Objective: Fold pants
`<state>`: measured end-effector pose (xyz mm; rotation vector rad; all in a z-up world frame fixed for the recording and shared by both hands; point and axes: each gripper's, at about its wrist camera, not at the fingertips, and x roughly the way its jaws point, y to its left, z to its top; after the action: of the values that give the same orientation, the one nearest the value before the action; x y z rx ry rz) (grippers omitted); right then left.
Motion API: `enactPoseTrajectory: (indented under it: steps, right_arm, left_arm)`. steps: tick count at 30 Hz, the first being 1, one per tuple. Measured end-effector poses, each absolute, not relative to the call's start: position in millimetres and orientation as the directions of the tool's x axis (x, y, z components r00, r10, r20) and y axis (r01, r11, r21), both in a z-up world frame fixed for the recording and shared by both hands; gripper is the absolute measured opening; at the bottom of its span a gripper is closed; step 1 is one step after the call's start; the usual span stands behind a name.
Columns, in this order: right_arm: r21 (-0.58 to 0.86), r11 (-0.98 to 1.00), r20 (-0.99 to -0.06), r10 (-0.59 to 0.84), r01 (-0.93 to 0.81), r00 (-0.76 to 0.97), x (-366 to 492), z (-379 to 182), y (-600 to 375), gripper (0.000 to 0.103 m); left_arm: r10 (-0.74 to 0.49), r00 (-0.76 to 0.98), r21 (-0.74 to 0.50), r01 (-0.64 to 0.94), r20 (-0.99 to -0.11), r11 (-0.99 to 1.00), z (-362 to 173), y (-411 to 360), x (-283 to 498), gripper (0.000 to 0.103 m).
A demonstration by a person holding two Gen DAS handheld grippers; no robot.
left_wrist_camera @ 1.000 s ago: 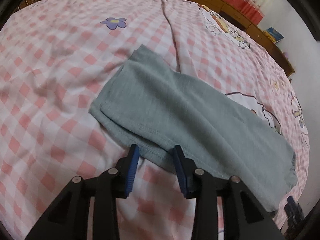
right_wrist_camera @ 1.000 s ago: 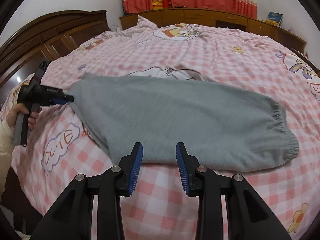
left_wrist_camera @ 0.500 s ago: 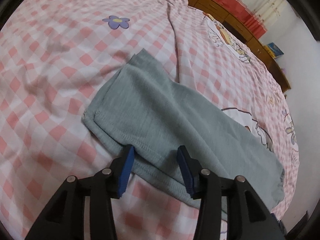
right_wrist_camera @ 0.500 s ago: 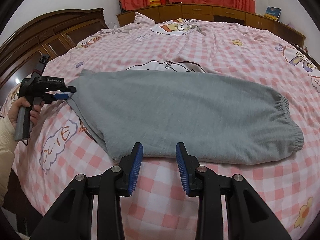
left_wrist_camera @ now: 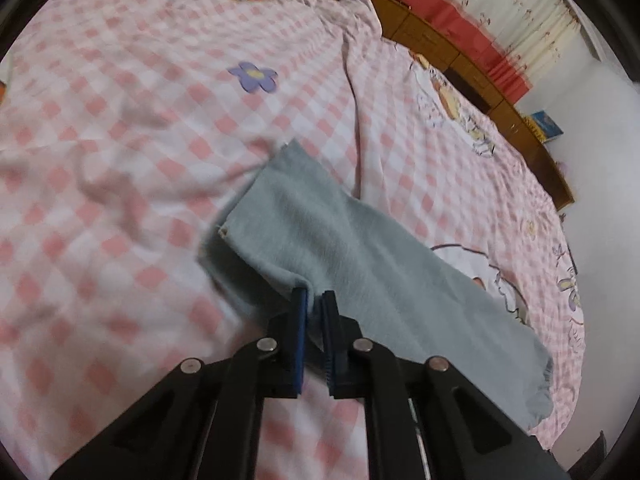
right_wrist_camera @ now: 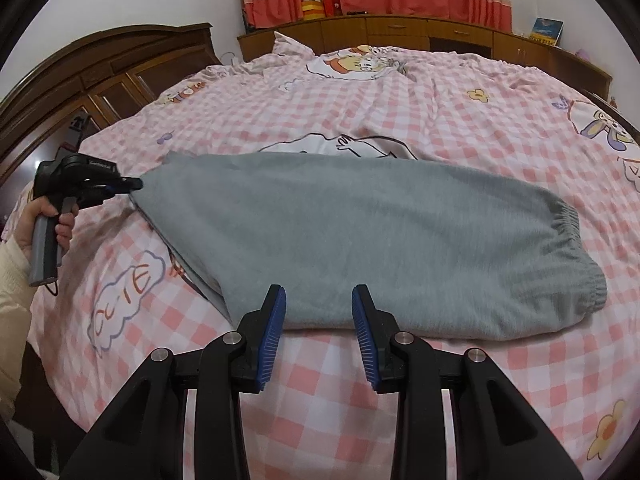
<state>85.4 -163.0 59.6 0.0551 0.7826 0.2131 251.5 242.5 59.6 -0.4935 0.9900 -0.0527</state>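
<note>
Grey pants (right_wrist_camera: 380,236) lie flat across the bed, folded lengthwise, with the elastic waistband (right_wrist_camera: 580,248) at the right and the leg hems at the left. My left gripper (left_wrist_camera: 315,300) is shut on the hem edge of the pants (left_wrist_camera: 360,264) and lifts it slightly; it also shows in the right wrist view (right_wrist_camera: 132,186), pinching the pants' left end. My right gripper (right_wrist_camera: 319,300) is open and empty, its fingers at the near edge of the pants' middle.
The bed has a pink checked sheet (right_wrist_camera: 460,128) with cartoon prints. A dark wooden headboard (right_wrist_camera: 100,76) stands at the left, low wooden cabinets (right_wrist_camera: 420,36) and curtains behind. The bed's near edge (right_wrist_camera: 60,380) drops off at the lower left.
My left gripper closed on the hem of the pants and raised it a little. My right gripper stayed open at the pants' near edge.
</note>
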Motion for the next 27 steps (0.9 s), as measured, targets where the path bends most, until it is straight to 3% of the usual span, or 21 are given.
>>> enactPoseTrajectory:
  steps: [3, 14, 24, 27]
  right_arm:
    - [0.134, 0.973, -0.694, 0.226, -0.187, 0.683, 86, 60, -156, 0.035]
    - [0.125, 0.955, -0.746, 0.269, -0.269, 0.609, 99, 31, -120, 0.035]
    - [0.077, 0.959, -0.738, 0.239, -0.272, 0.632, 86, 26, -118, 0.036]
    - [0.092, 0.96, -0.732, 0.246, -0.265, 0.636, 81, 35, -121, 0.036]
  left_arm:
    - [-0.201, 0.542, -0.357, -0.199, -0.816, 0.913, 57, 251, 253, 0.004]
    - [-0.188, 0.475, -0.318, -0.21, -0.86, 0.925, 20, 247, 262, 0.007]
    - [-0.151, 0.516, -0.32, -0.257, -0.843, 0.912, 34, 267, 246, 0.017]
    - [-0.204, 0.524, -0.378, -0.249, -0.827, 0.892, 39, 269, 238, 0.033]
